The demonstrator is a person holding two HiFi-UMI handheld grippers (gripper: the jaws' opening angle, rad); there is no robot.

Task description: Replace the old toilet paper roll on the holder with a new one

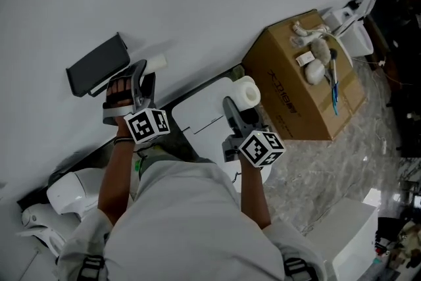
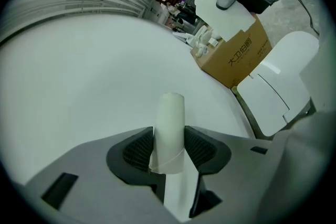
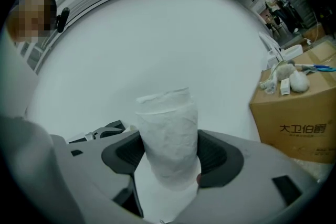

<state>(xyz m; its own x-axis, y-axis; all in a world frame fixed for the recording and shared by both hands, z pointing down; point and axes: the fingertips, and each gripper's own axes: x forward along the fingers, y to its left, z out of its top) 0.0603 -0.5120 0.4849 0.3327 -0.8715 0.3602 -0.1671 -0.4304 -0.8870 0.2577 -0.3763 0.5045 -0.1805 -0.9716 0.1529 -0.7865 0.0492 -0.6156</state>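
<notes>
While both hands are loaded, we judge the swap at the black holder (image 1: 97, 64) risky: the squashed new roll (image 1: 247, 92) may jam or slip. Our right gripper (image 1: 237, 105), near level over the toilet lid (image 1: 204, 112), pinches it; our left gripper (image 1: 140, 76), tipped slightly down beside the holder, clamps the spent tube (image 1: 156, 64).

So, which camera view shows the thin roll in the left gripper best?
The left gripper view: the thin roll stands in the centre, gripped between the jaws of the left gripper. The head view shows only its white end beyond that gripper. The right gripper view does not clearly show it.
</notes>
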